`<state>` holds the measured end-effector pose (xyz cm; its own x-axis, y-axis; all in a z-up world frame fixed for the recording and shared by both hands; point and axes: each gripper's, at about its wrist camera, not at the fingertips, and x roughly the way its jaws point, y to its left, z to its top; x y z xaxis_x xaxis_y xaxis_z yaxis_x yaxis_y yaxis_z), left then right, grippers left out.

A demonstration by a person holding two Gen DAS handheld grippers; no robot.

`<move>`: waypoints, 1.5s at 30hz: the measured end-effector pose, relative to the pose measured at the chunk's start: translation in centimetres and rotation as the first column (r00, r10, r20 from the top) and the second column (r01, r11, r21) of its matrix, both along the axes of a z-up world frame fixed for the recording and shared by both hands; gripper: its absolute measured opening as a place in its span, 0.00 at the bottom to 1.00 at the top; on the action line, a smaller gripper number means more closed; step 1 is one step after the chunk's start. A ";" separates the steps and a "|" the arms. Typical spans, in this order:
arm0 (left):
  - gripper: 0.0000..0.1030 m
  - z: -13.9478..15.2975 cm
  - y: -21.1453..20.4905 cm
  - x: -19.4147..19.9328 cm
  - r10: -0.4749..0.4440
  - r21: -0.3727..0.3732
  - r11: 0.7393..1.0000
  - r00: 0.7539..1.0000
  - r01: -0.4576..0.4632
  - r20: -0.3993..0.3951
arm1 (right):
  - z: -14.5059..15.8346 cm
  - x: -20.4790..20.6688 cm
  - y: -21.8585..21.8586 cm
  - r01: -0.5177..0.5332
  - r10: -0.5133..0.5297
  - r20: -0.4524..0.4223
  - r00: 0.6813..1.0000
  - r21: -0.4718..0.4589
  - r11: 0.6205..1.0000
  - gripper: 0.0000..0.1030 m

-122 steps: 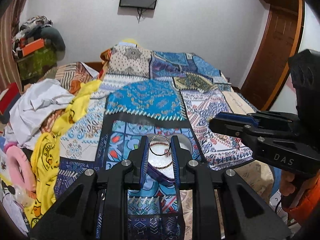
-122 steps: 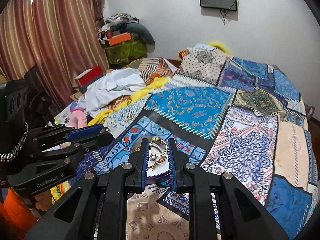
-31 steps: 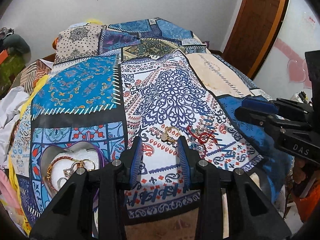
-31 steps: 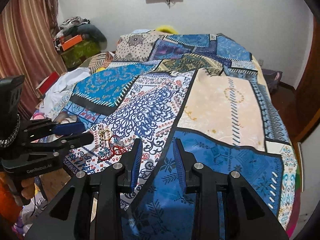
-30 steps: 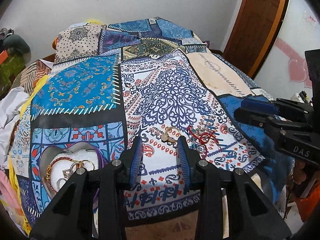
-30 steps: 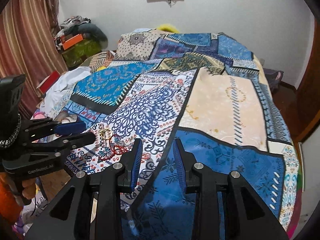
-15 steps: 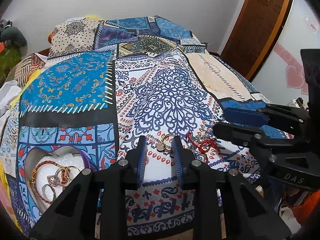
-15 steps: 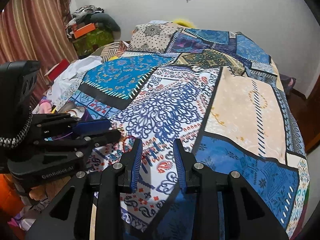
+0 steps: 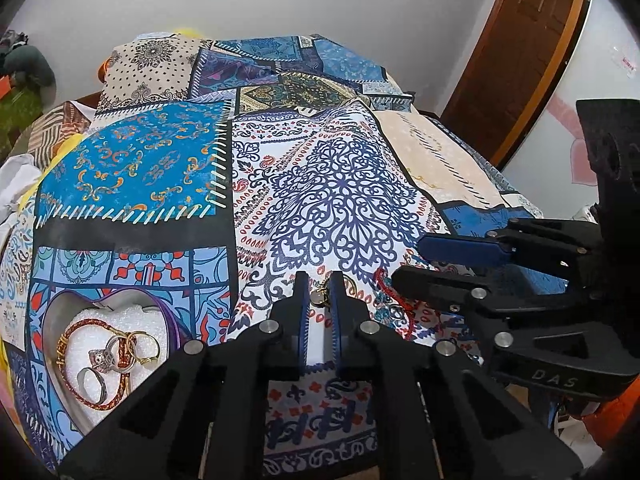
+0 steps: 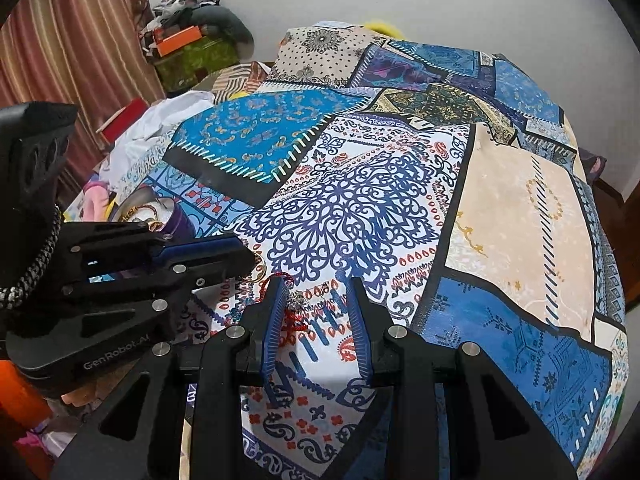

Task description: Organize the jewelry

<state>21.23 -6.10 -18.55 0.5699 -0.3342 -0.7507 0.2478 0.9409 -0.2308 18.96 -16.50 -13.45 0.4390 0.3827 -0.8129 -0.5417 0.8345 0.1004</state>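
Observation:
A heart-shaped tin [image 9: 52,322] with white foam lies on the bedspread at the lower left and holds a red-gold braided bracelet [image 9: 80,330] and several rings [image 9: 116,354]. My left gripper [image 9: 319,280] has its jaws closed narrow around a gold ring [image 9: 320,295] lying on the spread. A red cord bracelet [image 9: 386,292] lies just right of it. My right gripper [image 10: 316,286] is open over the red cord bracelet [image 10: 290,316] and a small silver piece [image 10: 298,300]. The left gripper [image 10: 250,258] shows at the left of the right wrist view, with the tin [image 10: 176,216] behind it.
A patchwork bedspread [image 9: 340,200] covers the bed. Piled clothes [image 10: 160,120] and a curtain [image 10: 60,40] are at the left. A wooden door [image 9: 520,60] stands at the right. The bed's near edge runs just below both grippers.
Both grippers moved from the tin to the loose jewelry on the spread. In the last second my left jaws narrowed around the gold ring and my right gripper came down over the red cord.

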 end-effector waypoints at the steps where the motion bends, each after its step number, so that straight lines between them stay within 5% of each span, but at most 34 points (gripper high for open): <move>1: 0.07 0.0 0.0 -0.1 -0.001 0.001 1.000 1.000 0.001 0.001 | -0.1 0.0 0.1 0.000 0.000 0.000 1.000 -0.004 1.000 0.28; 19: 0.07 1.9 0.2 -1.9 -0.014 0.001 1.000 0.999 0.014 0.031 | 0.3 0.1 -0.7 0.041 -0.041 0.016 0.999 0.011 0.999 0.20; 45: 0.07 8.8 5.7 -7.5 0.096 -0.001 0.995 0.975 -0.098 0.202 | 8.5 -4.2 1.4 0.046 -0.064 0.202 0.977 0.093 0.995 0.20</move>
